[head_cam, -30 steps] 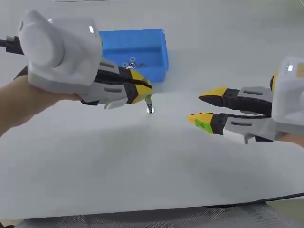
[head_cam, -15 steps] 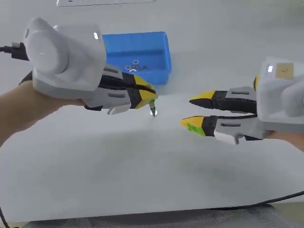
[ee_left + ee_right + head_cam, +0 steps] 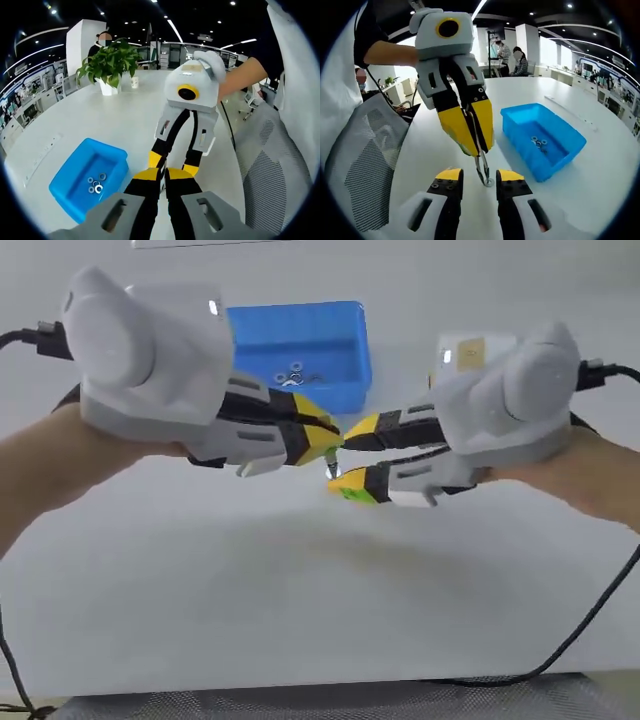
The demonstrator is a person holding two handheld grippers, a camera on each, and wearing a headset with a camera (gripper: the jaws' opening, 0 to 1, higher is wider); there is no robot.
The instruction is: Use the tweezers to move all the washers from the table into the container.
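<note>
Several silver washers (image 3: 295, 375) are already lying in the blue plastic container (image 3: 300, 312) at twelve o'clock. The left tongs (image 3: 332, 440) are clamping slim metal tweezers (image 3: 481, 160), tips touching one more ring-shaped washer (image 3: 489, 183) (seemingly the last) on the white tabletop (image 3: 300, 590). The right tongs (image 3: 345, 458) are gaping at its three o'clock.

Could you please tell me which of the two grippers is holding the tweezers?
The left gripper: its jaws are shut on the tweezers, while the right gripper is open.
</note>
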